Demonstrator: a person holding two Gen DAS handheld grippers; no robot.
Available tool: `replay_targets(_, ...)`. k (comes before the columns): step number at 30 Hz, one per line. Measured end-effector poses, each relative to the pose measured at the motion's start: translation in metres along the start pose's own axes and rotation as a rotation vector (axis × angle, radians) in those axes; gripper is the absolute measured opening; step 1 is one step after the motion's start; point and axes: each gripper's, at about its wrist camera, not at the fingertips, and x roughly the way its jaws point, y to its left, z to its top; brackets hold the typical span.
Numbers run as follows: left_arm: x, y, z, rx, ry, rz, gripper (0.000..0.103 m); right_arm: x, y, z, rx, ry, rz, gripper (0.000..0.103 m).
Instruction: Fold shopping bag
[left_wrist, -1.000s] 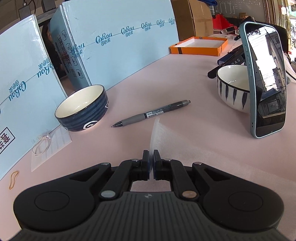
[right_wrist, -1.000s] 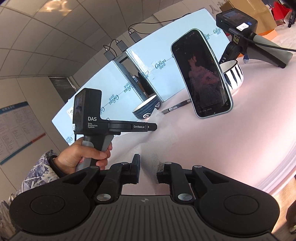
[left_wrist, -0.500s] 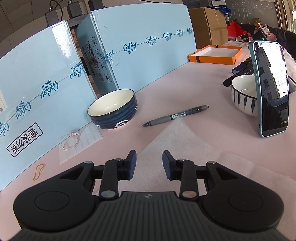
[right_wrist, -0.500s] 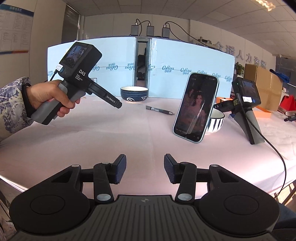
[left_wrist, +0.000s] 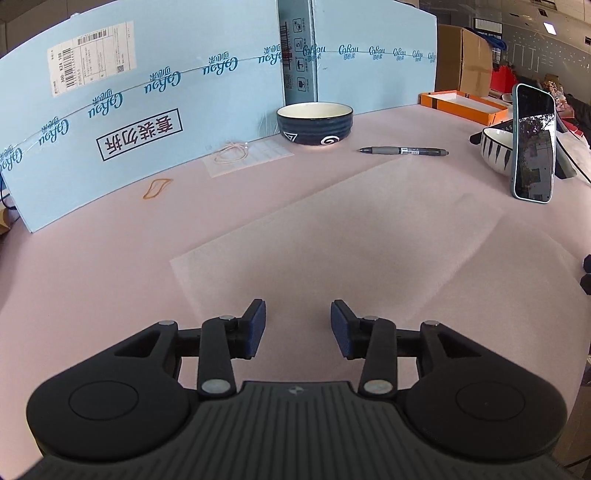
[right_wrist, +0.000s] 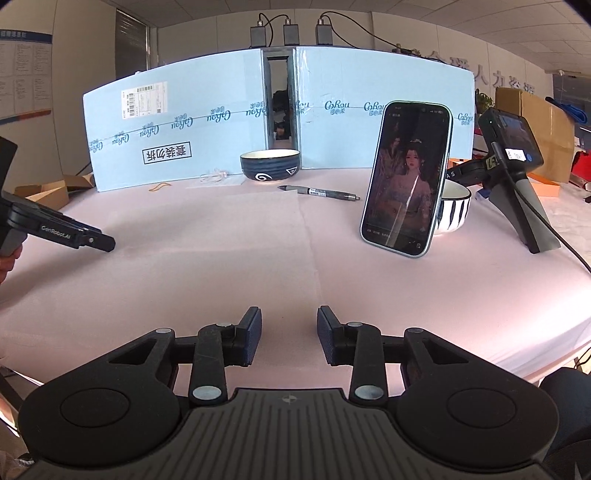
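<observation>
Left wrist view: my left tool (left_wrist: 297, 328) sits at lower centre with its fingers spread wide, gripping nothing. The bag (left_wrist: 354, 236), a thin translucent white sheet, lies flat on the pink worktop (left_wrist: 92, 280) just ahead of the fingers and runs toward the right of the frame; one near corner lies left of centre. Beyond it, upper centre, a pen (left_wrist: 404, 150) lies beside a dark bowl (left_wrist: 314, 122), which stands against a blue box (left_wrist: 155, 99). Two rubber bands (left_wrist: 158, 187) lie at the left near the box. At the upper right a phone (left_wrist: 533, 144) leans upright against a striped bowl (left_wrist: 496, 151).

Right wrist view: my right tool (right_wrist: 289, 335) is at lower centre, fingers likewise wide apart and holding nothing. The bag (right_wrist: 236, 251) spreads flat across mid-frame, hard to tell from the worktop; a straight crease or edge runs from centre toward the fingers. The left tool (right_wrist: 107, 243) enters from the left edge, its tip low over the bag; I cannot tell whether it touches. The phone (right_wrist: 406, 181) stands right of centre.
</observation>
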Motion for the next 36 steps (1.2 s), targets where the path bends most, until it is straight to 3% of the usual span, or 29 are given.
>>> replay_targets(5, -0.013, 0.0, -0.012, -0.002, -0.018, -0.007, 0.044, 0.002, 0.004, -0.003, -0.019, -0.001, -0.016, 0.03)
replay_targets(9, -0.015, -0.005, -0.014, 0.005, -0.03, -0.016, 0.044, 0.001, 0.01, -0.004, -0.073, -0.012, -0.041, 0.012)
replay_targets(14, -0.024, -0.005, -0.019, -0.013, -0.039, -0.051, 0.044, 0.0, 0.015, -0.003, -0.116, -0.015, -0.063, 0.004)
replay_targets(19, -0.034, -0.007, -0.027, -0.014, -0.044, -0.066, 0.045, -0.007, 0.021, 0.002, -0.139, -0.076, -0.072, 0.002)
replay_targets(25, -0.037, -0.005, -0.033, -0.027, -0.048, -0.075, 0.045, -0.006, 0.033, 0.017, -0.138, -0.143, -0.046, 0.002)
replay_targets(31, -0.045, 0.001, -0.04, -0.056, -0.064, -0.09, 0.046, 0.005, 0.041, 0.022, -0.111, -0.11, 0.017, 0.002)
replay_targets(36, -0.052, 0.005, -0.041, -0.072, -0.087, -0.143, 0.047, -0.01, 0.056, 0.031, -0.071, -0.197, 0.115, 0.002)
